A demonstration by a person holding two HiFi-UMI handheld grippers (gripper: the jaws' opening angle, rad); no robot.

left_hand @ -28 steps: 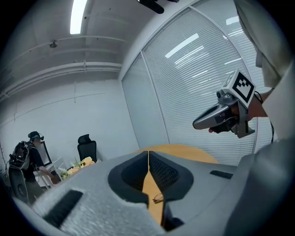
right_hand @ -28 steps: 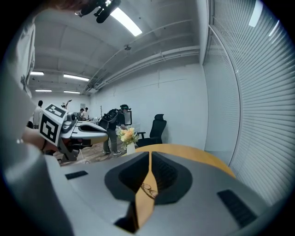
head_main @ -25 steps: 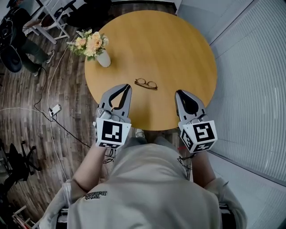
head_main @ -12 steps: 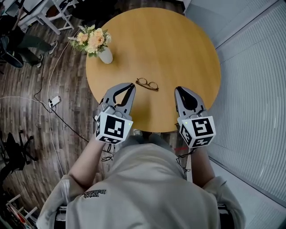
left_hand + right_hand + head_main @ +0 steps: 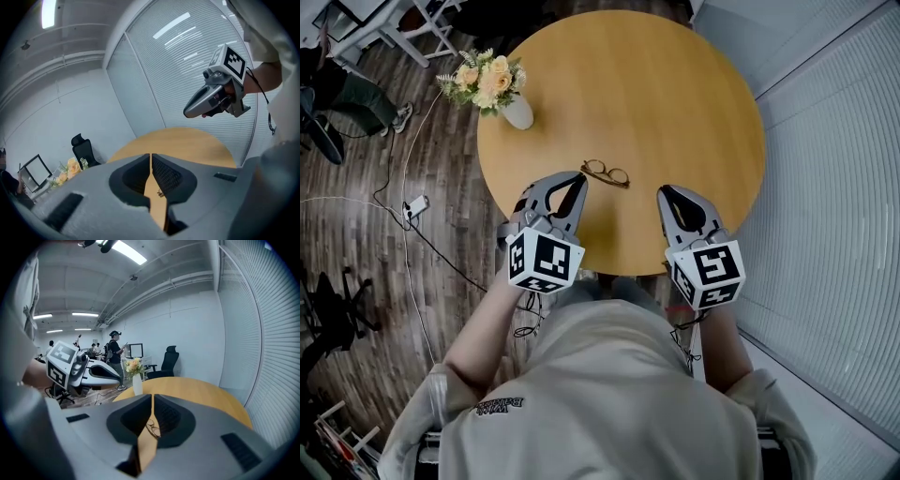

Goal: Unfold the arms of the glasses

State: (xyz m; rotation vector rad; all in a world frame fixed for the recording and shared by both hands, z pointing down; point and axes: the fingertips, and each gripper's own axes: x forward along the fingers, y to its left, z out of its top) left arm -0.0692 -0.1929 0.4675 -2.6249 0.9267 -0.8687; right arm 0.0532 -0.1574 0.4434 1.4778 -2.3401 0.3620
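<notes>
Glasses [image 5: 606, 173], seemingly folded, lie on the round surface [image 5: 666, 94] just ahead of the left claw [image 5: 577, 178] and right claw [image 5: 665, 193], between them. Both claws are closed and empty, probably flanking to take one arm each. Bare wood surrounds the glasses; the flower vase [image 5: 516, 117] stands far left, near the rim.

Light: bright, even, from ceiling strip lights [image 5: 129, 252]
Shadows: soft and faint on the tabletop [image 5: 656, 103]
Edges: strong fisheye bending, dark corners in gripper views
Focus: mostly sharp
</notes>
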